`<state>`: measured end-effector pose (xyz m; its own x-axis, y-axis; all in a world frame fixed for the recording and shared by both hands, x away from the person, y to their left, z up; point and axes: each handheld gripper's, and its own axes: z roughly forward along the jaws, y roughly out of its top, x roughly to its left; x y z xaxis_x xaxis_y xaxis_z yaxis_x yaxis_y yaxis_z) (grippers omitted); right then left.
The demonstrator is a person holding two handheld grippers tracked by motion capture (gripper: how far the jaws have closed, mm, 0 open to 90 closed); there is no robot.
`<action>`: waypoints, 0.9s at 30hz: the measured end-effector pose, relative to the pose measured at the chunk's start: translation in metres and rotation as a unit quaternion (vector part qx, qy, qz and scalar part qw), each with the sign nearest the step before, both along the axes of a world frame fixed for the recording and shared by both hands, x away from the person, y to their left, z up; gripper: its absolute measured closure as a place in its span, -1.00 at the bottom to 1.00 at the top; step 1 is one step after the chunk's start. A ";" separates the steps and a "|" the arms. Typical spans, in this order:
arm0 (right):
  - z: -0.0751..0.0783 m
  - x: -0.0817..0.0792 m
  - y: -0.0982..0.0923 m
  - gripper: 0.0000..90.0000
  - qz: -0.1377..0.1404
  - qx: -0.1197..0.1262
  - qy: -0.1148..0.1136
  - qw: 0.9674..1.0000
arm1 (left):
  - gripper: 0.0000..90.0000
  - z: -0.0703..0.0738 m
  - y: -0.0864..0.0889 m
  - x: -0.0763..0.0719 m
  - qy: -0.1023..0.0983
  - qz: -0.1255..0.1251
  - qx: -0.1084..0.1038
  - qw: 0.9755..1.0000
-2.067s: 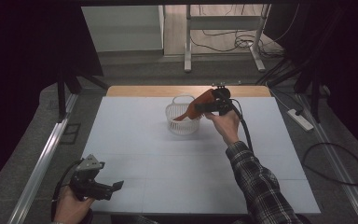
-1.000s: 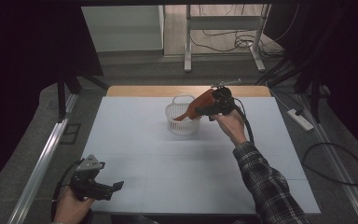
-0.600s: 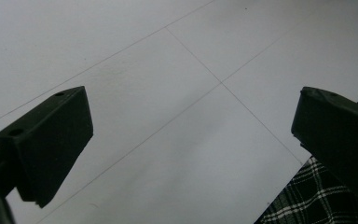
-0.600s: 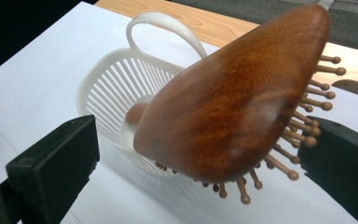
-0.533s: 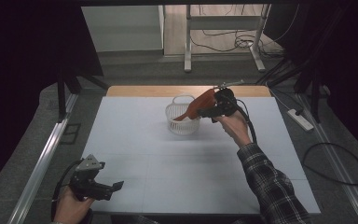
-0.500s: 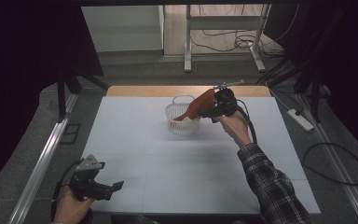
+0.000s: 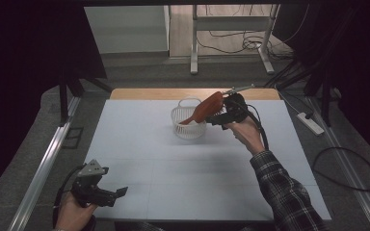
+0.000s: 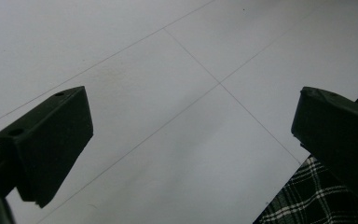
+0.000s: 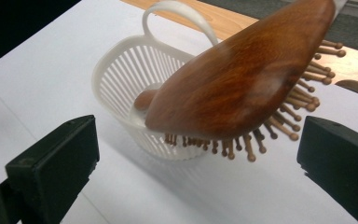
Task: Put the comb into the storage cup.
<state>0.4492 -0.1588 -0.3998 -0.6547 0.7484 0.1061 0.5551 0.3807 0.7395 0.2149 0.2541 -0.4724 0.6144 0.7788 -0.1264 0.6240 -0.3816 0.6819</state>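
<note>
A brown wooden hairbrush [image 7: 204, 108] [image 9: 242, 88] leans in a small white slatted basket [image 7: 189, 127] [image 9: 121, 74]. Its handle points down inside and its bristled head rests over the right rim. My right gripper [image 7: 219, 111] [image 9: 198, 140] hovers just right of the basket, open, its jaws wide on either side of the brush head and touching nothing. Low over the white table's [image 7: 173, 163] front left corner is my left gripper [image 7: 113, 195] [image 8: 191, 121], open and empty.
A bare wooden strip [image 7: 144, 94] runs along the table's far edge behind the basket. A metal rail [image 7: 43, 163] flanks the left side. A power strip [image 7: 310, 122] and cables lie on the floor at right. Plaid cloth [image 8: 303, 200] shows beyond the table's near edge.
The right hand and gripper have drifted slightly right and up beside the basket. The brush stays leaning in the basket. The left gripper has not moved.
</note>
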 end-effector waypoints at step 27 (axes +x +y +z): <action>-0.003 -0.035 -0.010 -1.00 0.039 -0.008 -0.016 0.999 | -1.00 0.000 0.002 0.000 0.000 0.005 -0.006 1.000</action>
